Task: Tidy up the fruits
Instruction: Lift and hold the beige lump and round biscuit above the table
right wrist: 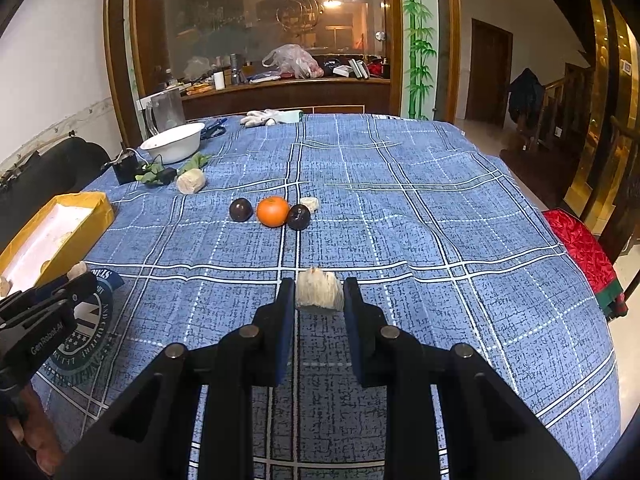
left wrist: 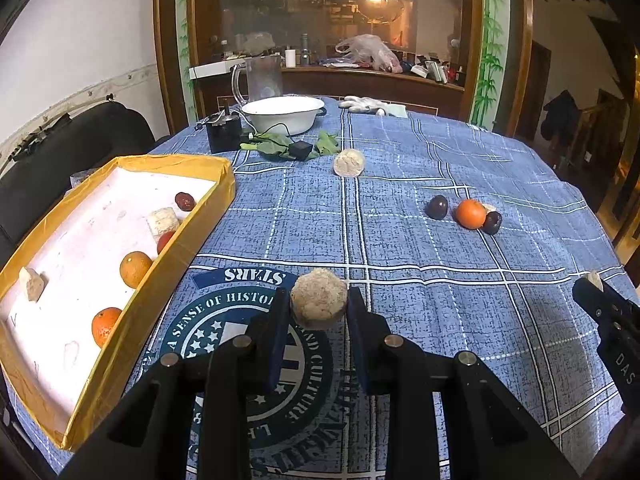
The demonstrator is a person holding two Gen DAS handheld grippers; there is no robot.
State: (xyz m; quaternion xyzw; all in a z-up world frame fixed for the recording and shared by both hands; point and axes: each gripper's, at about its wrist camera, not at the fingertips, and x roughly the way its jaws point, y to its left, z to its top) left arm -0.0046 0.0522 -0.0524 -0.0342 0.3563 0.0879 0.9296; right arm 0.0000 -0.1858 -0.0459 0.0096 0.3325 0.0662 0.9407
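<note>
1. at lower centre of the left wrist view, sat clamped in the left gripper (left wrist: 319, 305): a pale round lump (left wrist: 319, 303), touched on both sides by the blue pads (left wrist: 280, 320), seemingly lifted off the checked cloth (left wrist: 440, 320).
2. lay to the left of that gripper, filling the left of the frame: the yellow box (left wrist: 176, 256), its long axis running from lower left to upper centre, near wall just beside the gripper.
3. held already, along the near wall: two oranges (left wrist: 135, 269), a red fruit (left wrist: 165, 241), a dark red one (left wrist: 185, 201), two pale pieces (left wrist: 162, 221).
4. at lower centre of the right wrist view, pinched in the right gripper (right wrist: 319, 294): a pale wedge-shaped piece (right wrist: 319, 291), off the cloth as far as could be judged.
5. stayed on the cloth at centre of that view, straight ahead of the right gripper: an orange (right wrist: 273, 211) between two dark plums (right wrist: 241, 209), a small pale bit (right wrist: 309, 203) behind; another pale lump (right wrist: 191, 181) further to the upper left.
6. judged: box far at left edge (right wrist: 60, 224) for the right gripper, so left much nearer; a short swing leftward over the near wall looked enough for the left, a long crossing for the right.
</note>
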